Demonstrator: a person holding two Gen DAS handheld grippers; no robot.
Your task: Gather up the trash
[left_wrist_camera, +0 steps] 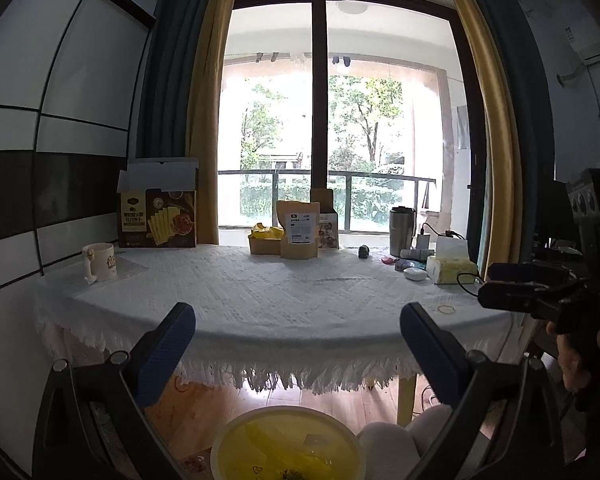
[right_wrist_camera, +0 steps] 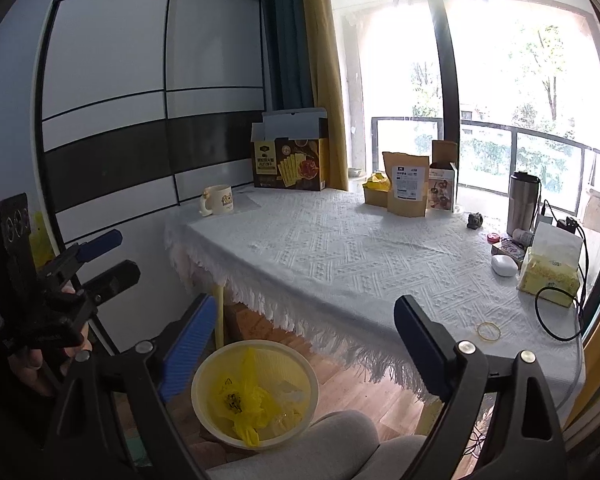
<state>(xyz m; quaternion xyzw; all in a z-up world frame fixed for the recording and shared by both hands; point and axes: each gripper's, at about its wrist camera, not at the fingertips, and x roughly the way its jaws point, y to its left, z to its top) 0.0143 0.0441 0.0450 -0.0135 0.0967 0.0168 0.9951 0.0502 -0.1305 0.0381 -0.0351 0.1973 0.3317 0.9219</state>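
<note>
Hovering above the yellow-lined bin (right_wrist_camera: 254,390) on the floor, the left gripper (left_wrist_camera: 298,344) and right gripper (right_wrist_camera: 304,344) both gape wide and empty, trash apparently just dropped inside. Next comes reaching to the table (right_wrist_camera: 340,248), perhaps for the rubber band (right_wrist_camera: 489,331).

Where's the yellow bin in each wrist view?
Left wrist: bin at bottom centre, on the floor before the table, between the open left gripper fingers.
Right wrist: bin lower centre-left, on the floor beside the table's near corner, below the open right gripper.
Shared landmark: brown pouch at the table's far edge.
</note>
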